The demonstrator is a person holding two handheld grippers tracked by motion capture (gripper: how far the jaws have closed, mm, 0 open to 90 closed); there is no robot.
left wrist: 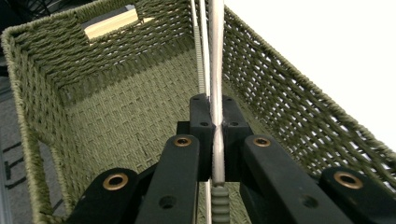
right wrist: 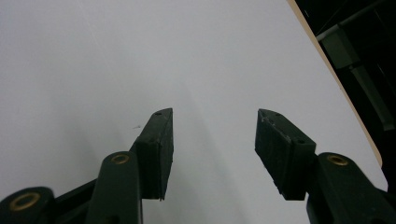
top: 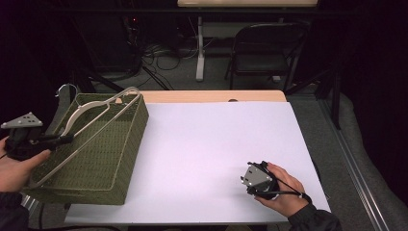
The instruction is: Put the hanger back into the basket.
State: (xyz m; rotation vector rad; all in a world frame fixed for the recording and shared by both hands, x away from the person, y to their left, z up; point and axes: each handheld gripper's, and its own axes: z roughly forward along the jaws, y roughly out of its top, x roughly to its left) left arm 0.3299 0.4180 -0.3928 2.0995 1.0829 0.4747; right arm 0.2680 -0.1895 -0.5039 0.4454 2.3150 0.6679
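**Hanger gripped over the basket**

The left tongs (left wrist: pixel 215 128) are clamped tight on the pale hanger (top: pixel 79 120), which lies slantwise across the top of the green woven basket (top: pixel 122 159) at the left edge of the white surface (top: pixel 211 144). The right tongs (right wrist: pixel 214 144) rest well apart near the front right, jaws spread wide and holding nothing.

Basket (top: pixel 103 154): olive green, woven weave pattern throughout. Hanger (top: pixel 91 115): pale cream-grey. Surface (top: pixel 211 154): plain white, light wood edge at the far side. Jaws of both grippers: black, brass-coloured rivets.
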